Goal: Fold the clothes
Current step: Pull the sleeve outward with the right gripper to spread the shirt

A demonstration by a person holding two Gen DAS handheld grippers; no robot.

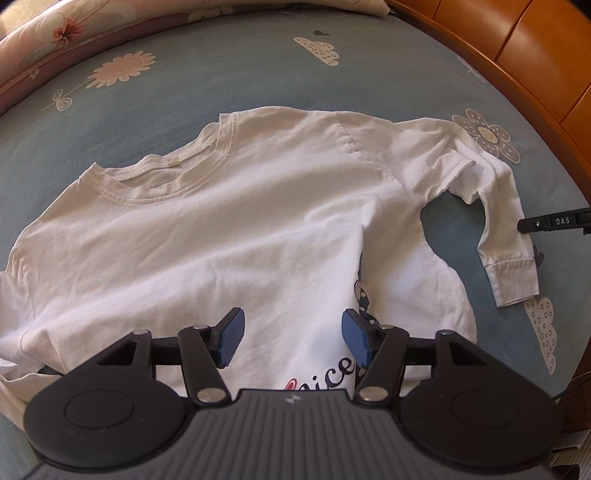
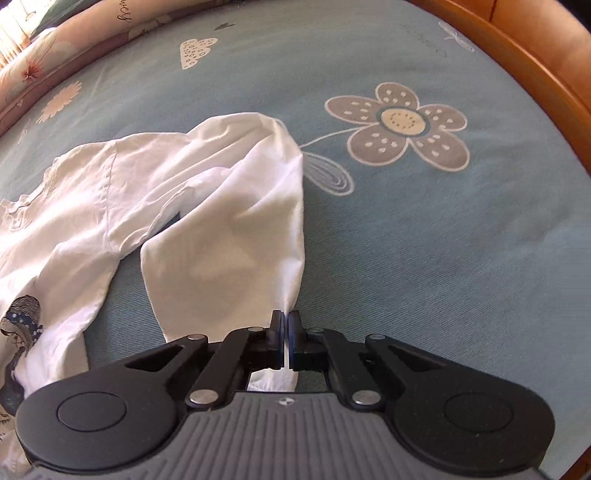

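Observation:
A white long-sleeved shirt lies spread on a blue-grey bedsheet, its lower hem folded up so part of a printed word shows. My left gripper hovers open over that folded hem, with nothing pressed between its blue pads. The shirt's right sleeve bends down at the right, and the tip of my other gripper touches it there. In the right wrist view my right gripper is shut on the edge of that sleeve, white cloth pinched between its fingers.
A wooden bed frame curves along the right edge. A floral pillow or quilt lies at the far left. The sheet carries flower and cloud prints.

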